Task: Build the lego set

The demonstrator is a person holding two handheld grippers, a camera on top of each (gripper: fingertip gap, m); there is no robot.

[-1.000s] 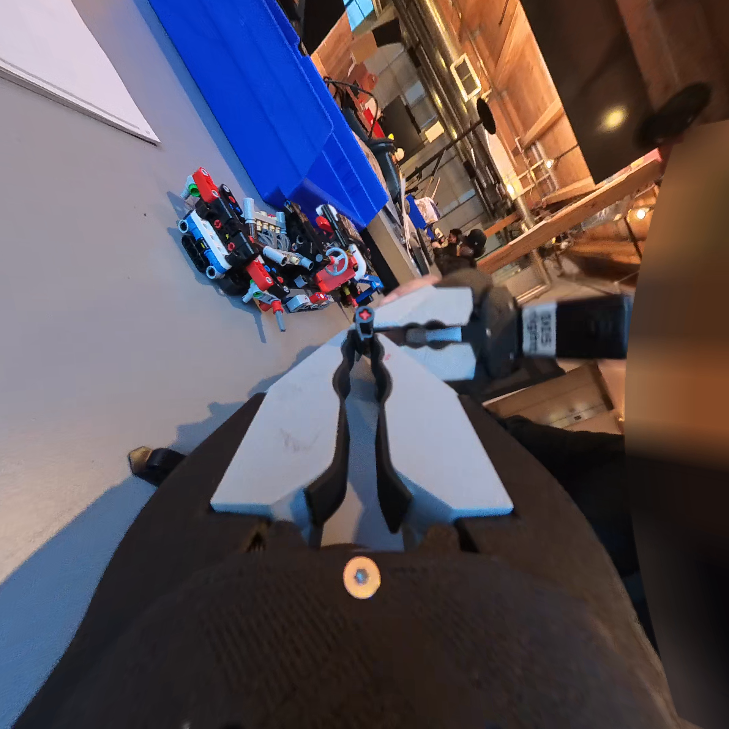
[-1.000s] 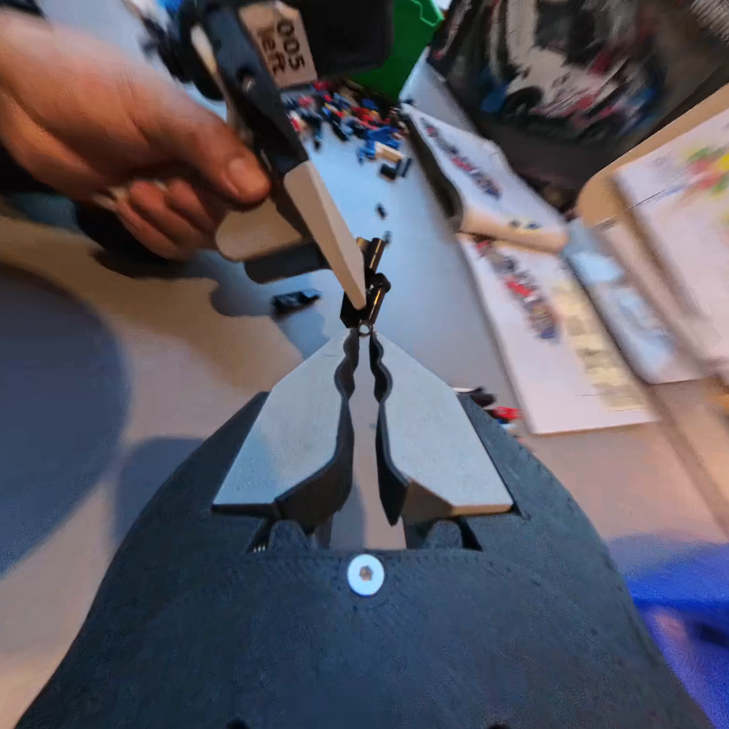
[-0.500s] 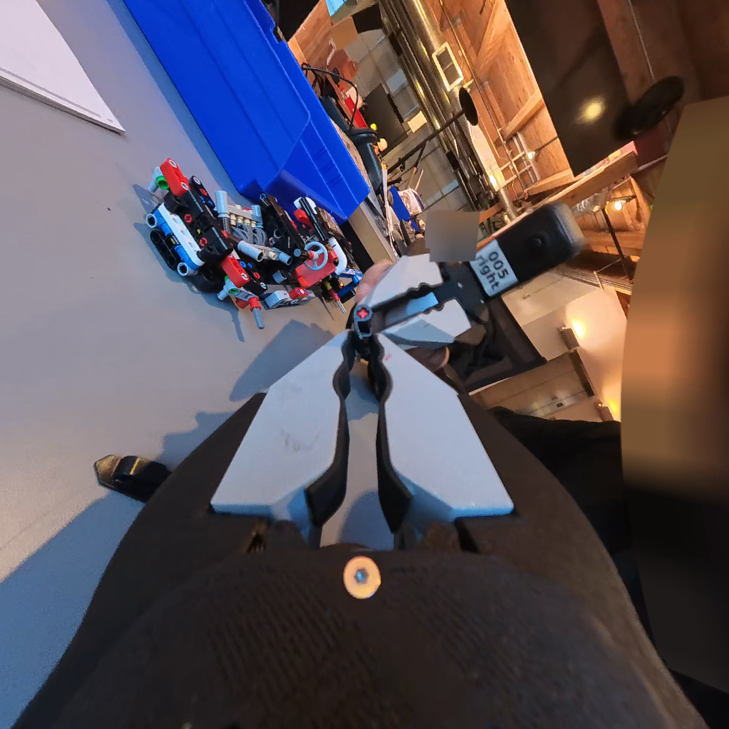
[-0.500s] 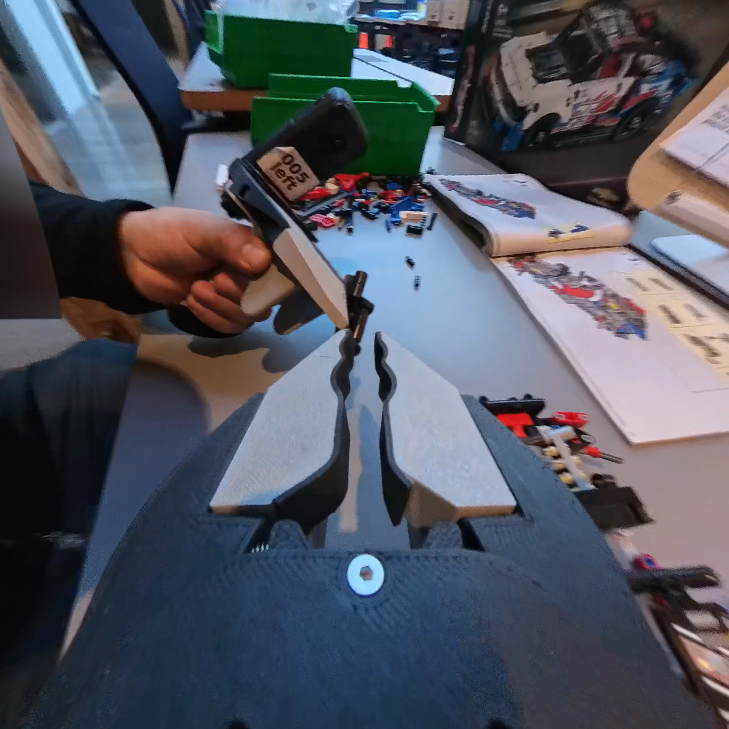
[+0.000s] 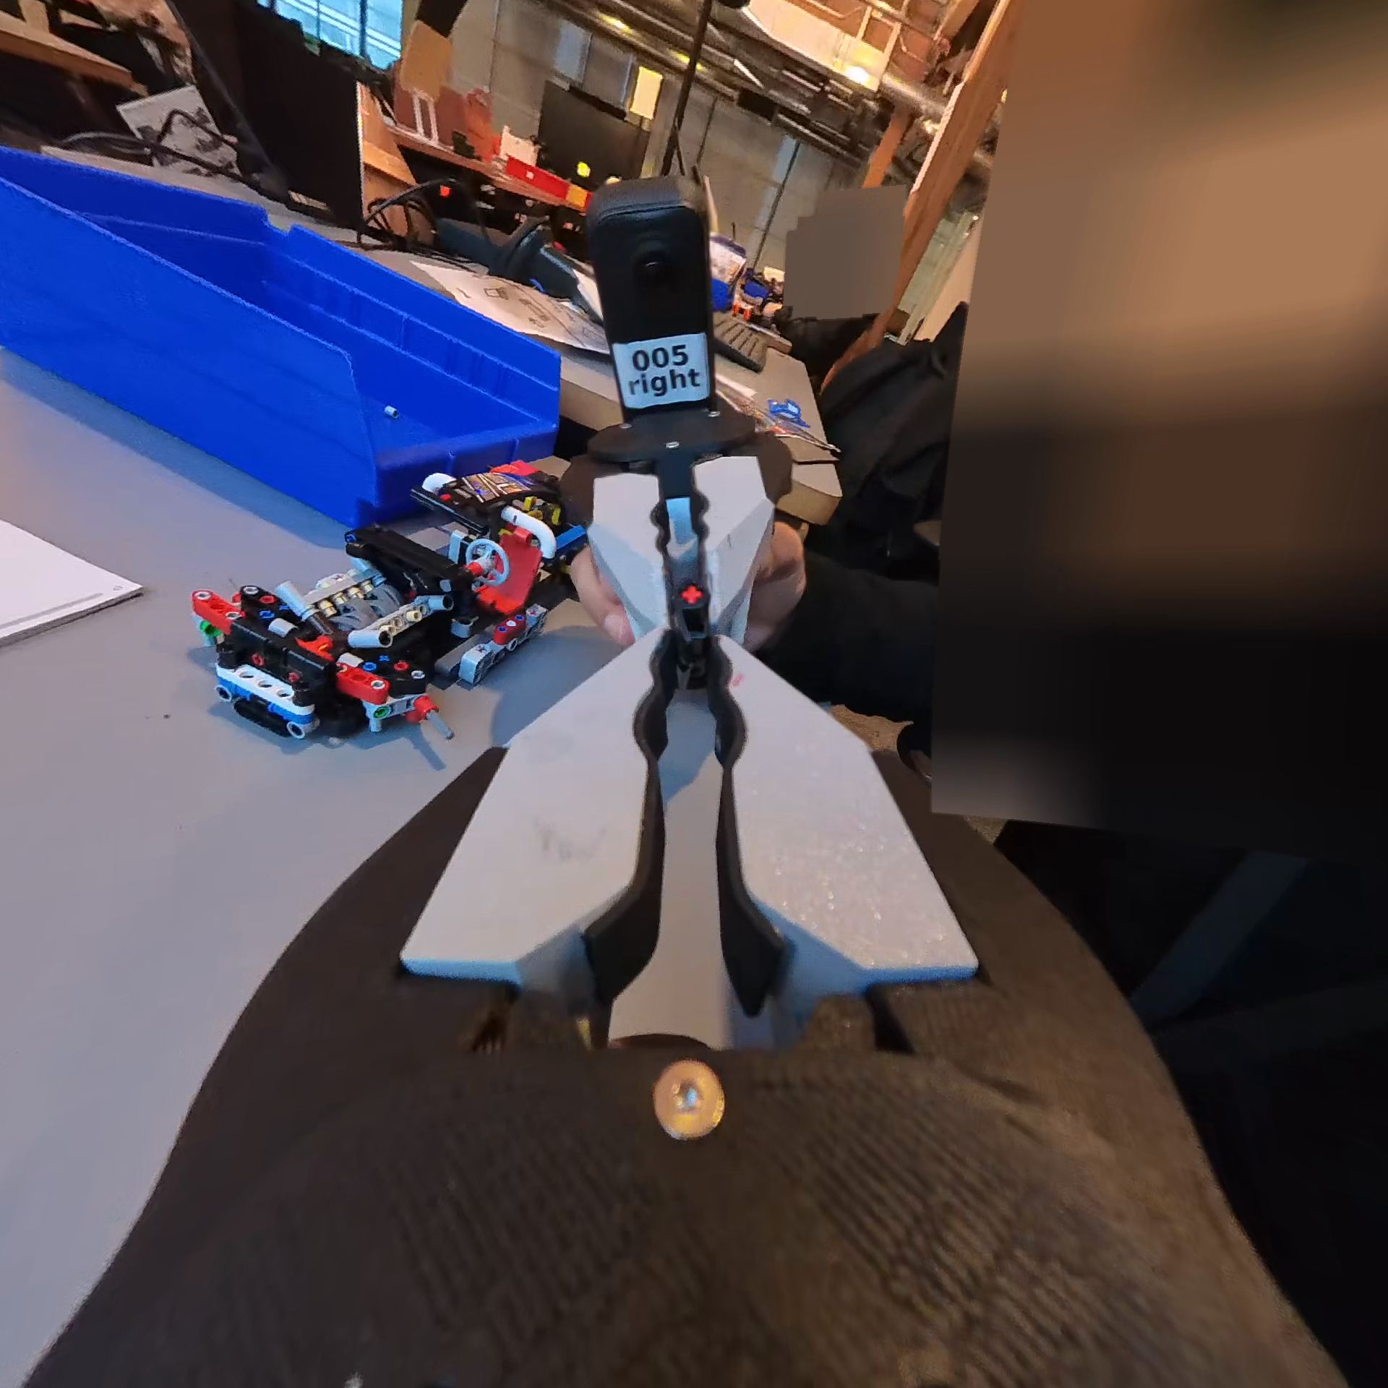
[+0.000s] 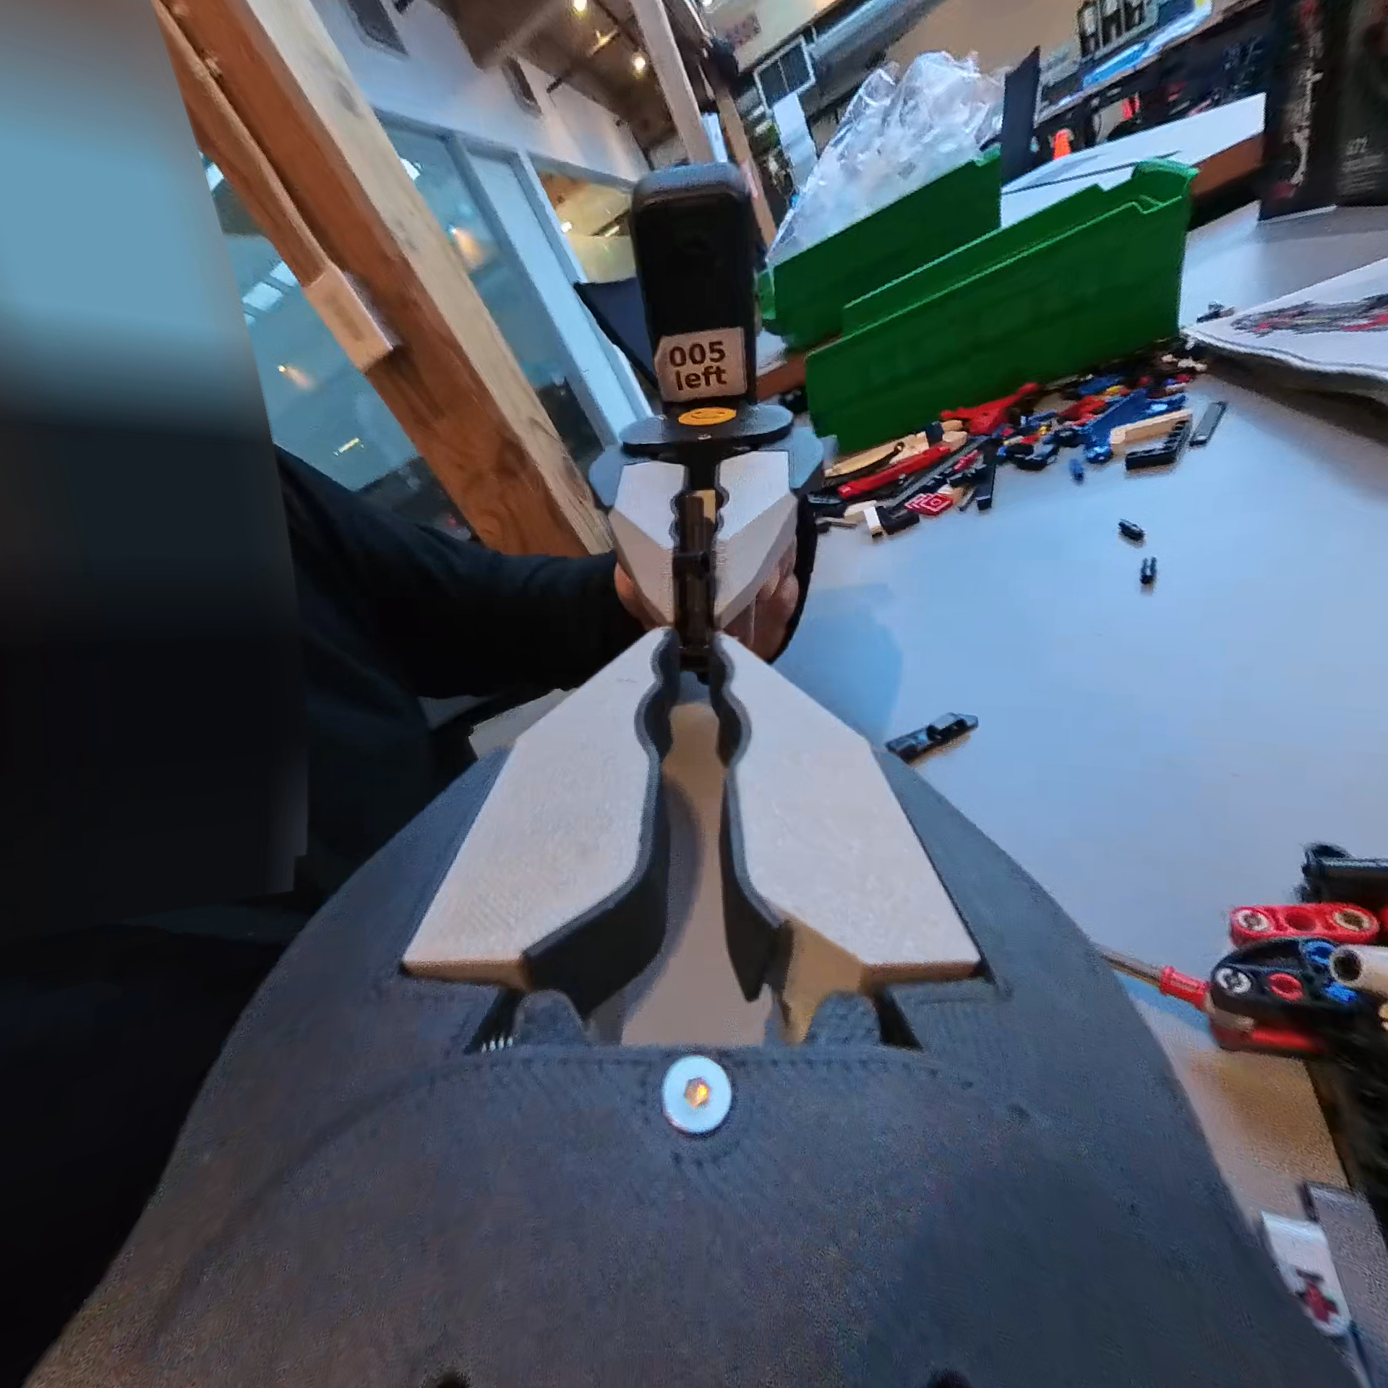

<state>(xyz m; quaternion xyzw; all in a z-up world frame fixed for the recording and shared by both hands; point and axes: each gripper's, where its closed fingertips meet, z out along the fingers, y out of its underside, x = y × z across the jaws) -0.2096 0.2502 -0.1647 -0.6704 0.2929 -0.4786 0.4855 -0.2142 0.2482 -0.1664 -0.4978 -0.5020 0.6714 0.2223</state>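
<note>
A small black lego piece [image 5: 689, 627] with a red cross-shaped axle end is held in the air between both grippers, which face each other tip to tip. My left gripper [image 5: 687, 661] is shut on its near end. My right gripper [image 6: 695, 657] is closed around the other end of the piece [image 6: 695, 593]. The right gripper also shows opposite in the left wrist view [image 5: 682, 571], and the left gripper shows opposite in the right wrist view [image 6: 698, 601], each held by a hand. The partly built lego car chassis [image 5: 375, 623] lies on the grey table [image 5: 150, 826], to the left.
A blue bin [image 5: 263, 338] stands behind the chassis. Green bins [image 6: 999, 315] and a pile of loose lego parts [image 6: 1051, 443] lie at the far side. One black part [image 6: 931, 732] lies alone on the table. Instruction pages [image 6: 1314, 330] lie at the right. A person's dark sleeve [image 6: 420, 593] is close by. The grippers are tip to tip, or close to it.
Both grippers have swung round to face each other head-on. The right gripper let go of the piece half a second ago and has closed in on its end again.
</note>
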